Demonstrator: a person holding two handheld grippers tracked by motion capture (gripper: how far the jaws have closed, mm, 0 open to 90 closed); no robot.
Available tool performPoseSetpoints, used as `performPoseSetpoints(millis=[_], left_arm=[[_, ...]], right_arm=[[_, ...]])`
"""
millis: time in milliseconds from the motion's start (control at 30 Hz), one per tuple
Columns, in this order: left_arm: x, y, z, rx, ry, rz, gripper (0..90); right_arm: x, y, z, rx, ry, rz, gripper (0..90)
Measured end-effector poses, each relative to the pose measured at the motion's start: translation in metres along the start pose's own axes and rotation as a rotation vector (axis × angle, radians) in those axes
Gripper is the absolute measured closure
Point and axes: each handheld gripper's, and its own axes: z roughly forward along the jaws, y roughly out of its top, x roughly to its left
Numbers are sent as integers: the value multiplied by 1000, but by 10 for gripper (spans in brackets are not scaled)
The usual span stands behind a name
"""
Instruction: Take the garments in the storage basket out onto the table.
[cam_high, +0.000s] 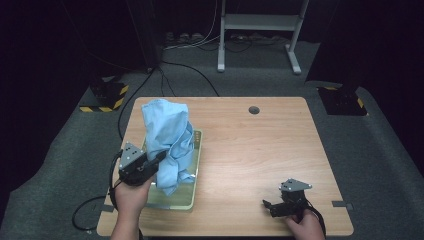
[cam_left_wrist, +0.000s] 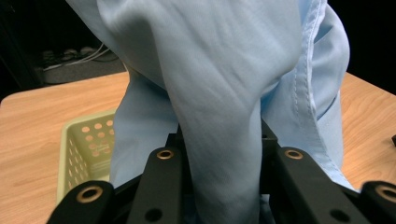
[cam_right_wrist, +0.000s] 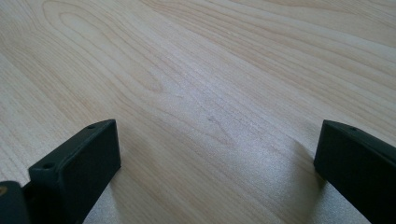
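Left tool (cam_high: 159, 159) is pinching a fold of the light blue shirt (cam_high: 167, 140), its jaws closing on the cloth from both sides, as the left gripper view shows (cam_left_wrist: 224, 154). Raised by that grip, the shirt is standing in a tall bunch over the pale green perforated basket (cam_high: 196, 172), with its lower part hanging down into it. That basket is sitting at the left side of the wooden counter (cam_high: 250, 150). Right tool (cam_high: 270, 206) is resting low near the counter's front right edge, jaws spread wide with nothing between them but bare wood.
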Motion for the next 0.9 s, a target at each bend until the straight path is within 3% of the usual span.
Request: performPoseSetpoints(millis=[567, 900], left_arm=[[-5, 7, -12, -90, 21, 6, 723], [-11, 8, -22, -194, 58, 35, 721]], right_arm=[[0, 0, 0, 0, 0, 0, 2], [0, 0, 0, 0, 0, 0, 2]])
